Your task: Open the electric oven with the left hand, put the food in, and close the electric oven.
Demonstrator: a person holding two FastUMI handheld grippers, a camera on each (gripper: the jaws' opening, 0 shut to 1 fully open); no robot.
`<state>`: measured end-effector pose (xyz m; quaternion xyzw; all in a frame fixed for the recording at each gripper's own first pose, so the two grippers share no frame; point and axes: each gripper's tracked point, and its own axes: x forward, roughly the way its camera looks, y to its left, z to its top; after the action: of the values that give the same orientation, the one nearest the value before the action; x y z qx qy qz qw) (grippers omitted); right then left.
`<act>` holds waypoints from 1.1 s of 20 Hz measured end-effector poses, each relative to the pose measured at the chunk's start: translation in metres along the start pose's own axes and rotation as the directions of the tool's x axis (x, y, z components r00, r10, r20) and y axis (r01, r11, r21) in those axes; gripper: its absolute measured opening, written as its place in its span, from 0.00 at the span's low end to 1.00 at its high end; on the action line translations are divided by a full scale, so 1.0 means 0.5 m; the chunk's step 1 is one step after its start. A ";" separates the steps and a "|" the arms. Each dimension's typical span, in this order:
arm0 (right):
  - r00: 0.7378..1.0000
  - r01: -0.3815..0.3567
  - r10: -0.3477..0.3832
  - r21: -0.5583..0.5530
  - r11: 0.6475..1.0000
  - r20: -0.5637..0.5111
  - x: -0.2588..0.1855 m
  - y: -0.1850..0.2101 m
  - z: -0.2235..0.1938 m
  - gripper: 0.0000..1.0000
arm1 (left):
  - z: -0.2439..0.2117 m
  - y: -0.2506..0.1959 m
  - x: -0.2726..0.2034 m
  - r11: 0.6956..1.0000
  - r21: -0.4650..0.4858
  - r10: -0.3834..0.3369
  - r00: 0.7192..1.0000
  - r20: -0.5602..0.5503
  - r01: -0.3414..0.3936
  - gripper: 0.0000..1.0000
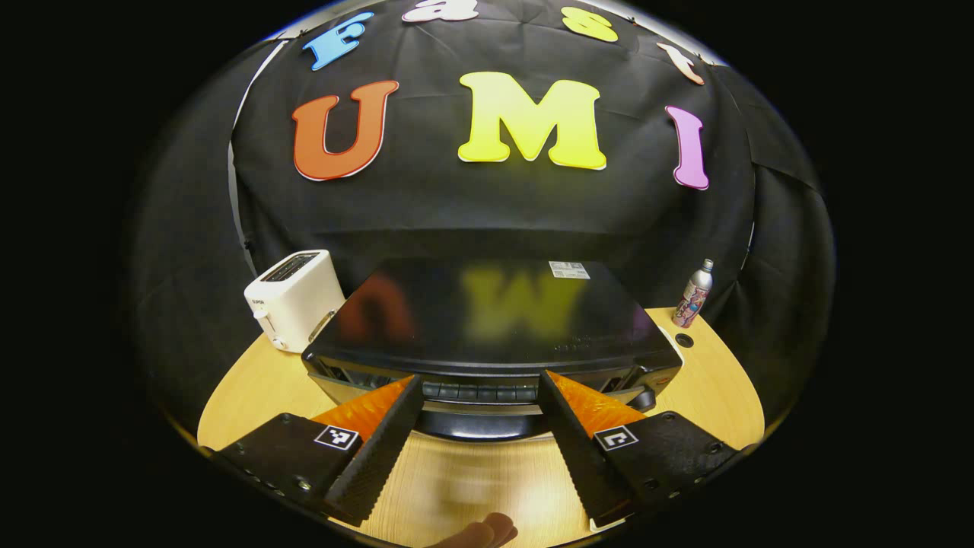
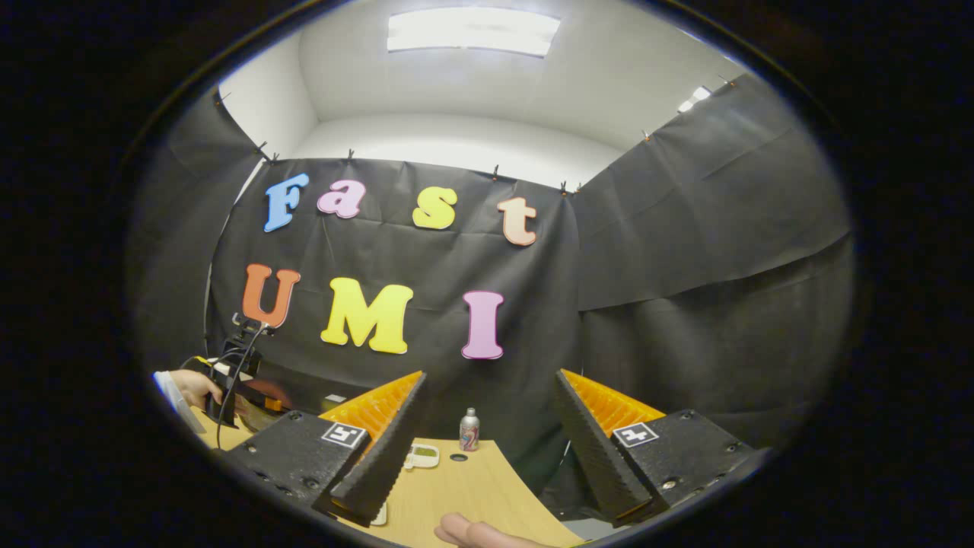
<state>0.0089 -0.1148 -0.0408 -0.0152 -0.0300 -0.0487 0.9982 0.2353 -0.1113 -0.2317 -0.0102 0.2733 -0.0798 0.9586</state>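
On the desk [image 1: 708, 396], mid-width: oven [image 1: 487, 327], door shut, front edge just ahead of left gripper [image 1: 481, 396], jaws wide apart, empty. Toaster [image 1: 293, 298] touching oven's left side, bottle [image 1: 695, 294] off right. Right gripper [image 2: 488, 411] raised, jaws wide, empty. Food dish [image 2: 421, 455] near desk's far edge.

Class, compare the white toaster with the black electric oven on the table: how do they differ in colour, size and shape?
The toaster is white; the electric oven is black and glossy. The toaster is much smaller and boxy; the electric oven is wide and low. Both stand upright on the wooden table, side by side.
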 end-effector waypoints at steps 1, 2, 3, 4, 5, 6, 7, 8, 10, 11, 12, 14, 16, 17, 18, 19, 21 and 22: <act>1.000 -0.002 0.002 -0.003 1.000 0.002 -0.006 0.001 0.003 1.00 | -0.007 0.001 -0.010 1.000 -0.001 -0.002 1.000 0.003 0.002 0.96; 1.000 -0.003 0.003 -0.003 1.000 0.002 -0.010 0.003 0.004 1.00 | -0.017 0.002 -0.019 1.000 -0.004 -0.004 1.000 0.004 0.004 0.96; 1.000 -0.004 0.004 -0.003 1.000 0.001 -0.013 0.004 0.005 1.00 | -0.026 0.001 -0.032 1.000 -0.007 -0.006 1.000 0.009 0.006 0.96; 1.000 -0.007 0.007 -0.003 1.000 -0.002 -0.015 0.005 0.004 1.00 | -0.037 0.002 -0.038 1.000 -0.011 -0.009 1.000 0.011 0.009 0.96; 1.000 -0.008 0.008 -0.002 1.000 -0.006 -0.018 0.008 0.004 1.00 | -0.046 0.002 -0.046 1.000 -0.016 -0.012 1.000 0.011 0.012 0.96; 1.000 -0.012 0.012 0.000 1.000 -0.011 -0.021 0.008 0.001 1.00 | -0.057 0.003 -0.055 1.000 -0.019 -0.015 1.000 0.012 0.015 0.96; 1.000 -0.016 0.016 0.004 1.000 -0.013 -0.025 0.010 0.002 1.00 | -0.067 0.003 -0.064 1.000 -0.022 -0.018 1.000 0.009 0.018 0.96; 1.000 -0.018 0.018 0.007 1.000 -0.014 -0.030 0.010 0.003 1.00 | -0.079 0.003 -0.071 1.000 -0.024 -0.020 1.000 0.006 0.021 0.96; 1.000 -0.018 0.018 0.011 1.000 -0.013 -0.032 0.012 0.007 1.00 | -0.098 0.001 -0.083 0.999 -0.020 -0.032 0.999 0.000 0.032 0.96; 1.000 -0.017 0.017 0.012 1.000 -0.011 -0.035 0.011 0.009 1.00 | -0.114 -0.004 -0.089 0.999 -0.019 -0.047 0.999 -0.018 0.047 0.96; 1.000 -0.017 0.017 0.011 1.000 -0.012 -0.036 0.013 0.009 1.00 | -0.133 -0.003 -0.095 0.999 0.011 -0.046 0.998 -0.038 0.046 0.96; 1.000 -0.023 0.023 0.002 1.000 -0.018 -0.040 0.020 0.007 1.00 | -0.156 -0.001 -0.104 0.998 0.043 -0.043 0.998 -0.055 0.046 0.96; 0.999 -0.029 0.029 -0.004 1.000 -0.017 -0.042 0.024 0.008 1.00 | -0.174 0.003 -0.109 0.998 0.035 -0.044 0.997 -0.065 0.046 0.96; 0.999 -0.030 0.030 -0.006 1.000 -0.017 -0.043 0.025 0.008 1.00 | -0.181 0.001 -0.112 0.998 0.034 -0.043 0.997 -0.067 0.046 0.96; 0.999 -0.030 0.030 -0.006 1.000 -0.018 -0.043 0.024 0.007 1.00 | -0.189 0.001 -0.113 0.998 0.033 -0.043 0.997 -0.071 0.045 0.96; 0.999 -0.032 0.032 -0.006 0.999 -0.020 -0.041 0.027 0.005 1.00 | -0.199 0.001 -0.114 0.999 0.032 -0.042 0.996 -0.076 0.044 0.96; 0.999 -0.032 0.031 -0.006 0.999 -0.023 -0.042 0.025 0.001 1.00 | -0.222 -0.001 -0.118 0.999 0.029 -0.041 0.995 -0.096 0.044 0.96; 0.999 -0.030 0.030 -0.008 1.000 -0.026 -0.039 0.024 -0.002 1.00 | -0.236 -0.002 -0.119 0.999 0.030 -0.041 0.994 -0.106 0.044 0.96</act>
<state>-0.0090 -0.1008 -0.0434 -0.0190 -0.0164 -0.0341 0.9991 0.1233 -0.0999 -0.3007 0.0037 0.3217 -0.1050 0.9410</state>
